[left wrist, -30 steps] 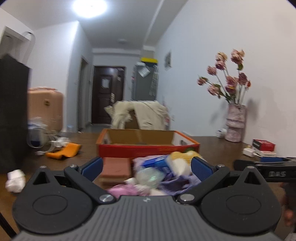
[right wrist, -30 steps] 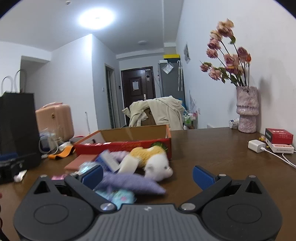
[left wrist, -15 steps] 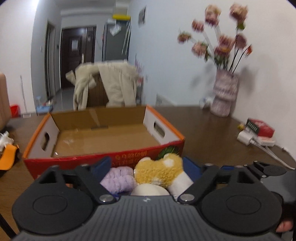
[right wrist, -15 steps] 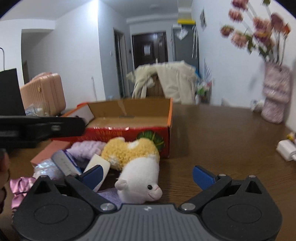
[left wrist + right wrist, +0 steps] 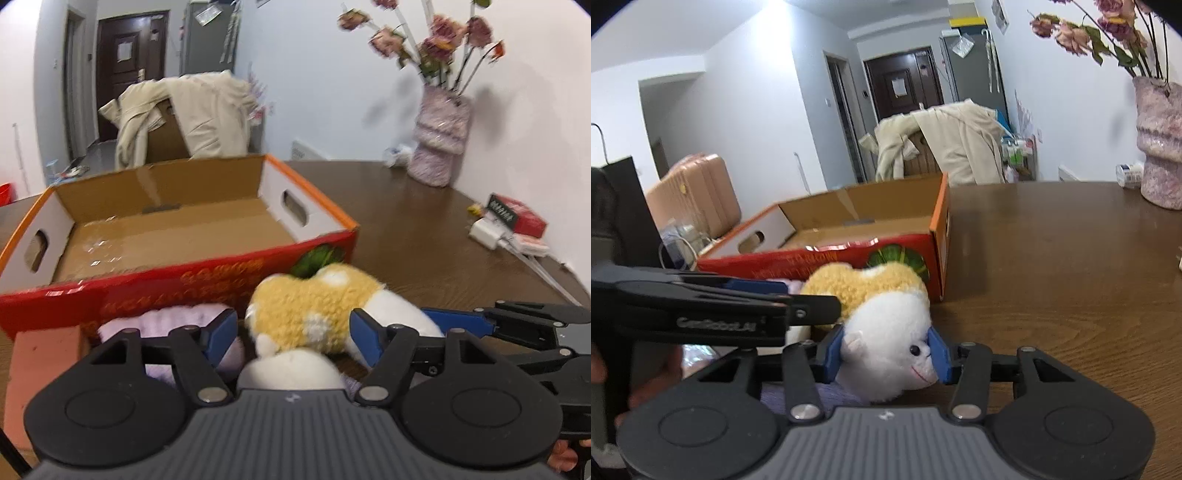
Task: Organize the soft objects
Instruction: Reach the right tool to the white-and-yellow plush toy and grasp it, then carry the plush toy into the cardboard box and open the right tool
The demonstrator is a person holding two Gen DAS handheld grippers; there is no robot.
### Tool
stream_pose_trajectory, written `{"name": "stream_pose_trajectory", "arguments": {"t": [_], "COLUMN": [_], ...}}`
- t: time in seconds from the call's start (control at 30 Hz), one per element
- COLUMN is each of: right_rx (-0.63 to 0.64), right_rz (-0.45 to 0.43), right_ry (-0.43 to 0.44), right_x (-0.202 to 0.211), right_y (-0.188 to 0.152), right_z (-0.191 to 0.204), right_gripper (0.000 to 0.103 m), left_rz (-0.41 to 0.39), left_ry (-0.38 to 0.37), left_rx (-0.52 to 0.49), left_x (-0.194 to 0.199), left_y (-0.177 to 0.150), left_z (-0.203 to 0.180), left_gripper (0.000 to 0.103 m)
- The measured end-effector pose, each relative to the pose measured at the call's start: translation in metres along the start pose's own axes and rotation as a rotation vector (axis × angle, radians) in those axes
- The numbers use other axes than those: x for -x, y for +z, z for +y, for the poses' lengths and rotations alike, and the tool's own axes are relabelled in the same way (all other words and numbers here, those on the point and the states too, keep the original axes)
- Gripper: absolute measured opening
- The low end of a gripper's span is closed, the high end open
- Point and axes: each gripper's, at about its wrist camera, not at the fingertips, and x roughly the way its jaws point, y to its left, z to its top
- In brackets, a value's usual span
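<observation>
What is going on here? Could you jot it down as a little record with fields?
setting: brown wooden table in a home
right gripper: jaws shut on the plush toy's white head
left gripper: jaws open either side of the toy's yellow body
plush toy: yellow and white, on the table in front of the box
cardboard box: open, red outside, nothing visible inside
also there: lilac soft item, vase of flowers
</observation>
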Motion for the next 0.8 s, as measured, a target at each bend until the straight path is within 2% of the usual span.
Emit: {"name": "stream_pose_trajectory", "arguments": {"t": [0.17, 0.37, 0.43, 0.47, 0.6, 0.8], "right_rx": [-0.013, 0.013, 0.027, 0.035, 0.081, 0.154], "right_rz": [-0.043, -0.114, -0.137, -0.145, -0.171, -0.199], "right_ry": [-0.001, -0.010, -0.012, -0.008, -0.010, -0.013], "right_x": [0.024, 0.057, 0.067, 0.070, 0.069, 0.048], "right_y": [0.002, 0.011, 0.015, 0.017, 0.026, 0.063], "right_z": [-0.002, 0.013, 0.021, 0.025, 0.047, 0.066], "right_gripper": [0.045, 0.045, 0.045, 0.045, 0.045, 0.045], "left_rz": [-0.035, -0.133, -0.164, -0.176, -0.203, -0.234], "left_ry": [-0.077, -0.123, -0.129, -0.128, -0.105, -0.114], "left_rx": [0.027, 0.005, 0.003, 0.001, 0.002, -0.005], "left_x": [0.016, 0.053, 0.064, 0.069, 0.078, 0.074], "left_y": [0.002, -0.001, -0.001, -0.001, 0.008, 0.048], "left_z": [-0.005, -0.009, -0.006, -0.004, 0.010, 0.043], "left_gripper": [0.069, 0.068, 0.064, 0.058, 0.046, 0.045]}}
